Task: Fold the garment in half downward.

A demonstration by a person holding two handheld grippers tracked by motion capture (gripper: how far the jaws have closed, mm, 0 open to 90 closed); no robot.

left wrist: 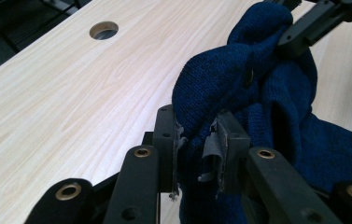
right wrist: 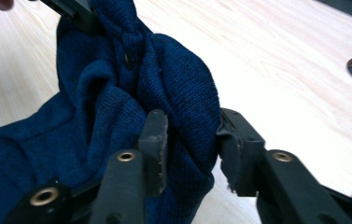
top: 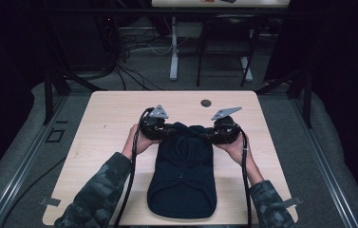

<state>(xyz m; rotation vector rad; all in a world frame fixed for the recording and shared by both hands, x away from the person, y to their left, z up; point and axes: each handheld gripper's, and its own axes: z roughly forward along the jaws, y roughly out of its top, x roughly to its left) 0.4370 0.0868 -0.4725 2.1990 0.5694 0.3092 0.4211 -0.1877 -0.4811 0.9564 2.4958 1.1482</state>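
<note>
Gripping the dark blue knitted garment point(top: 182, 175) from both sides now: the left gripper point(left wrist: 199, 140) has its jaws clamped on a bunched fold, and the right gripper point(right wrist: 190, 140) pinches another fold. The garment lies centre frame on the wooden table point(top: 105, 114), its far end lifted between them.

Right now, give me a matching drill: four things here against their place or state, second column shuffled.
Things:
1. left gripper
2. right gripper
3. dark blue knitted garment
4. round hole in the light wooden table

Place or state:
A. beyond the garment's far end, bare
B. lying along the table's middle, far end bunched
C. clamped on the garment's far right corner
D. clamped on the garment's far left corner

Pairs: 1-D, 2-C, 3-B, 4-A
</note>
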